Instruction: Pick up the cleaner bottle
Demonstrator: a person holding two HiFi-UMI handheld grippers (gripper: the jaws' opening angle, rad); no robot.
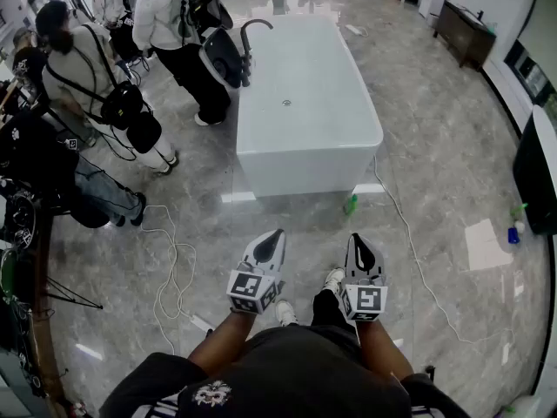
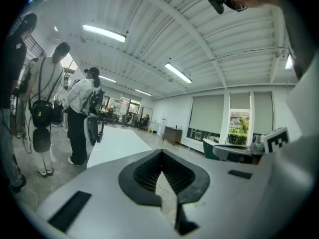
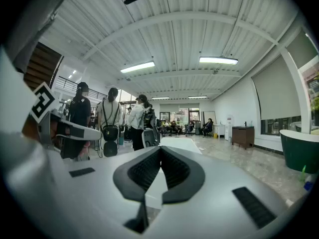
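Floor [image 1: 435, 138] by the tub [image 1: 296, 171] bears the cleaner bottle [image 1: 350, 204], likely light and slick; we'd clamp its body, left tool [image 1: 275, 233] and right tool [image 1: 362, 239] both closed, empty.

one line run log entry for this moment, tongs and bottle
stage: pre-grasp | left tongs: shut, empty | right tongs: shut, empty | cleaner bottle: on floor by bathtub corner, untouched

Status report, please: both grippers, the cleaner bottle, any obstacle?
Left gripper and right gripper shut, empty. Green bottle on floor at white tub corner, untouched. White cable beside it.
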